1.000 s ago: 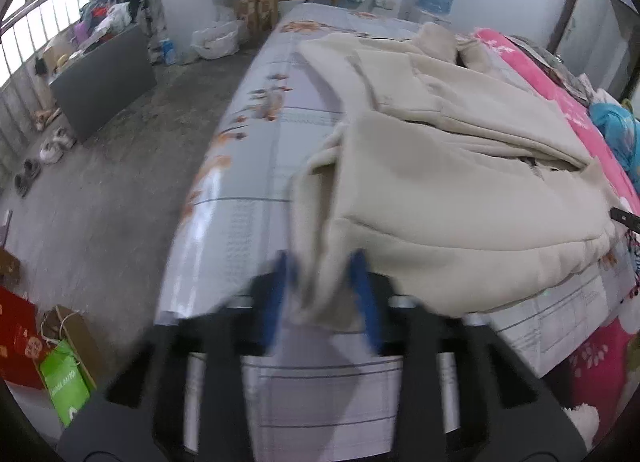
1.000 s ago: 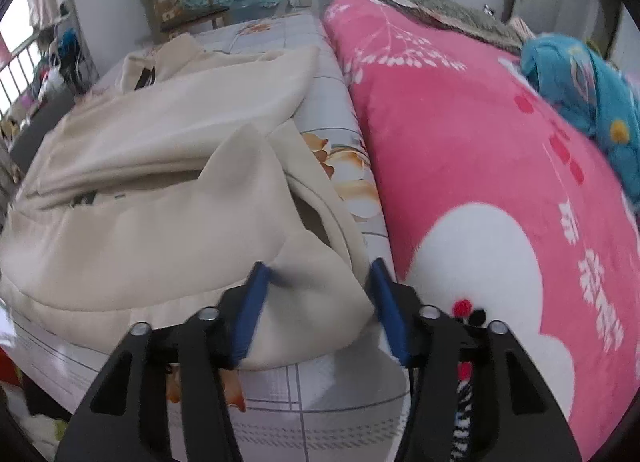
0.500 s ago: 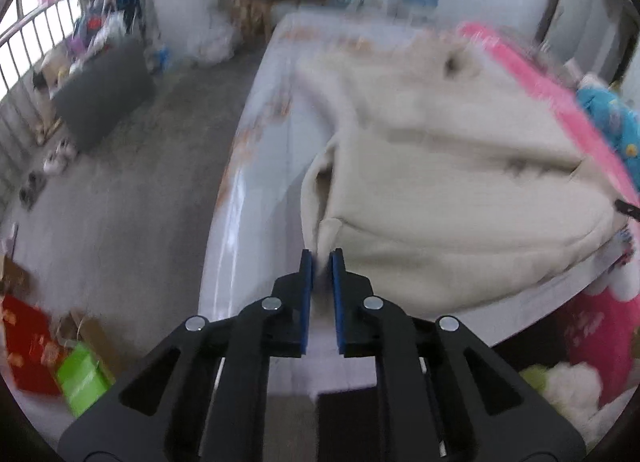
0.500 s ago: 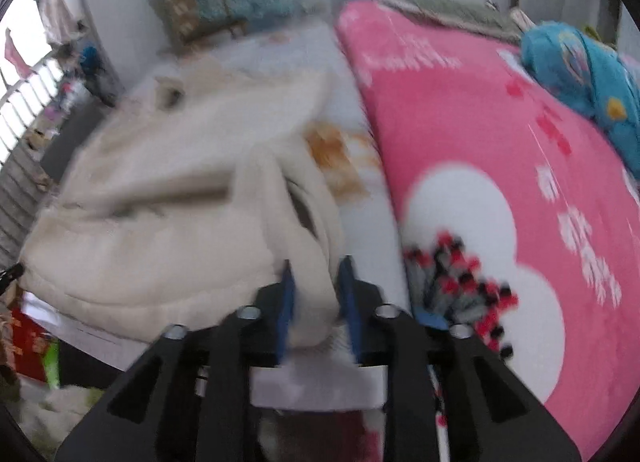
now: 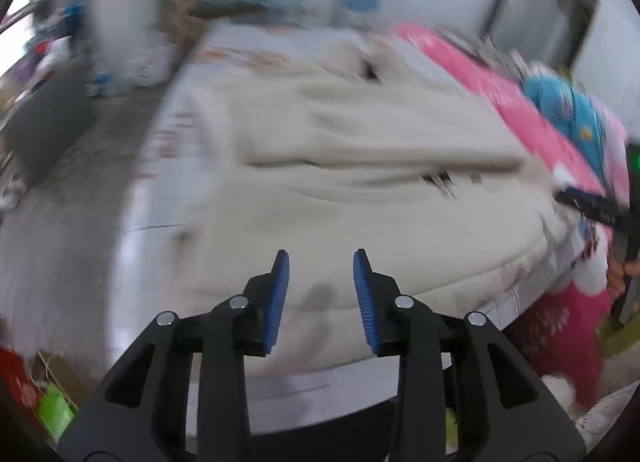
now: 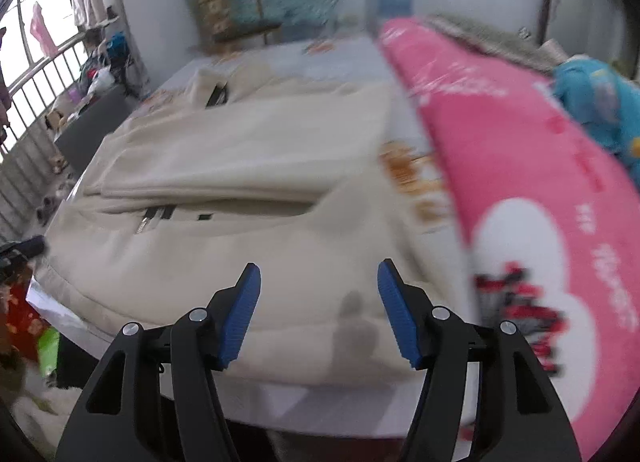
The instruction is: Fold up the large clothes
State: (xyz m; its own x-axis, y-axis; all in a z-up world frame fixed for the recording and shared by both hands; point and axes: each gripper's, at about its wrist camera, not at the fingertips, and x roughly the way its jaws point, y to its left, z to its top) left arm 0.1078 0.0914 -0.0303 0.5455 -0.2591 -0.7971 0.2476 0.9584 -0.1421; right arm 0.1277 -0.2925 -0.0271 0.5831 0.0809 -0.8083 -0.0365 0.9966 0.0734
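A large cream zip-up garment [image 5: 360, 182] lies spread flat on the bed, its hem at the near edge and its collar at the far end. It also shows in the right wrist view [image 6: 248, 190]. My left gripper [image 5: 320, 258] is open and empty, above the near left part of the hem. My right gripper [image 6: 318, 272] is open and empty, above the near right part of the hem. The right gripper's black body shows at the right edge of the left wrist view [image 5: 600, 210].
A pink blanket [image 6: 520, 182] with a blue bundle [image 6: 596, 102] lies along the right of the bed. The white patterned sheet [image 5: 168, 166] shows at the left; the floor [image 5: 52, 222] drops beyond it. A chair [image 6: 232, 14] and railing [image 6: 40, 94] stand behind.
Both grippers were shut on the garment's near corners half a second ago; both have let go and opened. The folded-in sides now lie flat and the garment looks spread out.
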